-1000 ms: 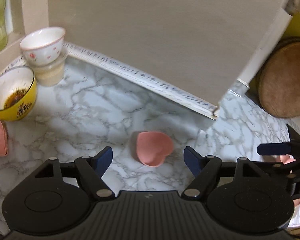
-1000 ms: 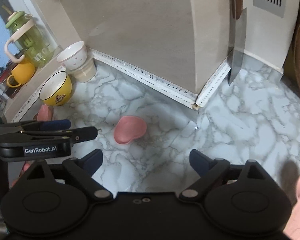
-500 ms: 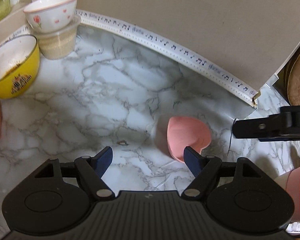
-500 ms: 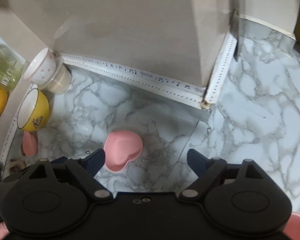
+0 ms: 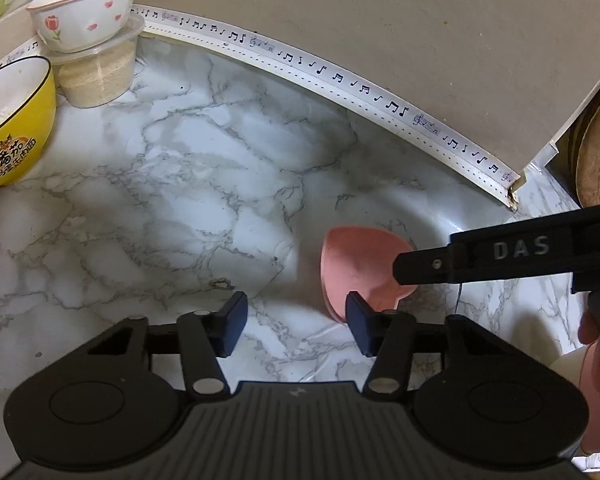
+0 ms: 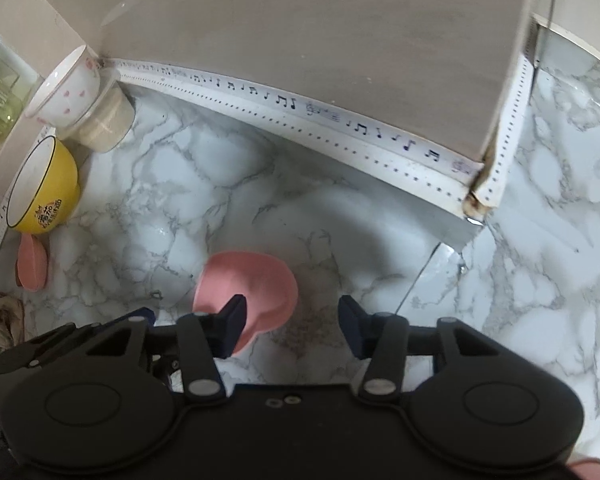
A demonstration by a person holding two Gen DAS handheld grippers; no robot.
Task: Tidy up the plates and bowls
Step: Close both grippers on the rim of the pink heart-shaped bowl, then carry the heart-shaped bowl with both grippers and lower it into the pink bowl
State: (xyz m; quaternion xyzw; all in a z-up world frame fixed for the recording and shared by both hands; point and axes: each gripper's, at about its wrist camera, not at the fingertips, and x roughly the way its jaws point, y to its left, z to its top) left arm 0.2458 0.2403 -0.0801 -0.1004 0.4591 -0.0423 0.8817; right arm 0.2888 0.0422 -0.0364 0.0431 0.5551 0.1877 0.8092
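left tongs point(image 5: 294, 326): wide open, empty | right tongs point(image 6: 290, 326): wide open, empty | pink heart-shaped dish point(image 6: 246, 286): on marble surface point(image 6: 188, 200), beside both

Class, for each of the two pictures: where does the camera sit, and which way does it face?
Left wrist: on the left gripper, looking down at the marble counter; the right gripper crosses at right.
Right wrist: on the right gripper, facing the counter and wall corner; part of the left gripper shows at lower left.
Shared: pink heart dish, yellow bowl.
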